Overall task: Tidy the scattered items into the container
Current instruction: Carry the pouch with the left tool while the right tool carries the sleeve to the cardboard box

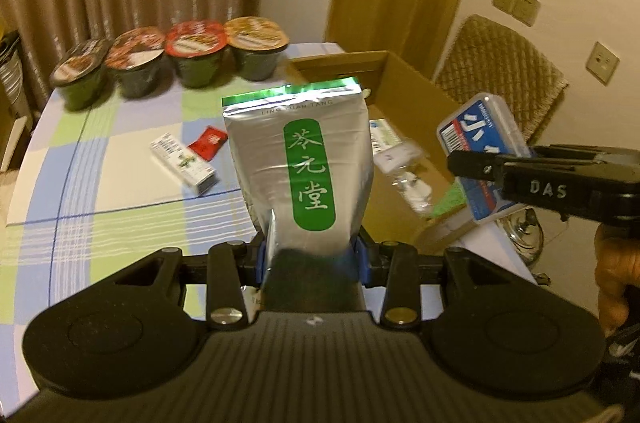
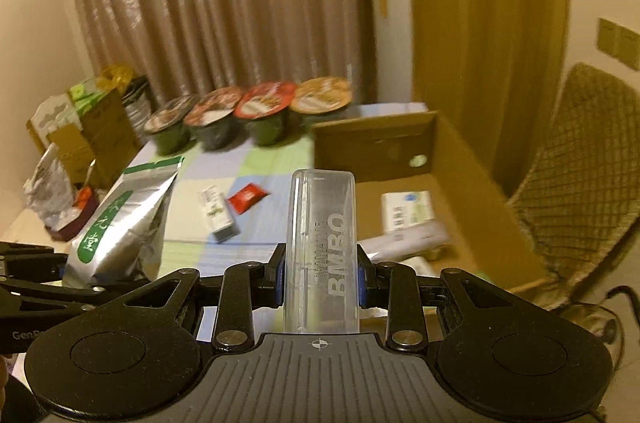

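Left wrist: left gripper clamped on foil pouch, pouch upright, held above checked tablecloth. Cardboard box just right, packets inside. Small carton and red sachet lie on cloth.

Right wrist: right gripper grasping clear plastic case, held near box. Four noodle cups in row behind.

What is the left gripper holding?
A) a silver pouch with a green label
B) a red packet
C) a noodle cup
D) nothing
A: in the left wrist view the left gripper is shut on the bottom of the silver pouch, which stands up between its fingers, while the noodle cups and the red packet sit on the table.
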Demonstrator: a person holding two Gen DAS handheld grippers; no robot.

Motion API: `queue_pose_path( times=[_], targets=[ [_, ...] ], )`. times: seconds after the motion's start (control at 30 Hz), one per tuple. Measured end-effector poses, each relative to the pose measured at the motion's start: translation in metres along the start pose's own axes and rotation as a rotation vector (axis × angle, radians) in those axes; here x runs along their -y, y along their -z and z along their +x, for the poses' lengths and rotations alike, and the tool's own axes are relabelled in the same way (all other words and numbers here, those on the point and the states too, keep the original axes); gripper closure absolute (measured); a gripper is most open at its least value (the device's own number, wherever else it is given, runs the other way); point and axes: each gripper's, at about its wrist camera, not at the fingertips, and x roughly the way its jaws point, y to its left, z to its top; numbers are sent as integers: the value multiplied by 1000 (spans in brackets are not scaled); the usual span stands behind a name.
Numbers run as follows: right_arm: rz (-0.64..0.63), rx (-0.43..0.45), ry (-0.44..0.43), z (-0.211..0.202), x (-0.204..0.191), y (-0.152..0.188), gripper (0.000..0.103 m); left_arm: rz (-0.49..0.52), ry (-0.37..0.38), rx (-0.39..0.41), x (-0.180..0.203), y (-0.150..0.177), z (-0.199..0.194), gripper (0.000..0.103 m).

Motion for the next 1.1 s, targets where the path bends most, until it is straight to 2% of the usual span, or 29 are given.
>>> queue_pose_path(
  times=[0.23, 0.53, 0.8, 1.1],
  targets=[
    [63, 29, 61, -19, 46, -6, 69, 33, 45, 1, 40, -19, 15, 68],
    [98, 29, 85, -18, 78, -8, 69, 16, 93, -6, 73, -43, 50, 68],
    [86, 15, 84, -2, 91, -12, 69, -29, 116, -10, 82, -56, 75, 68],
    [87, 5, 90, 14, 101, -16, 69, -109, 129, 2, 75, -71, 95, 68]
  ],
)
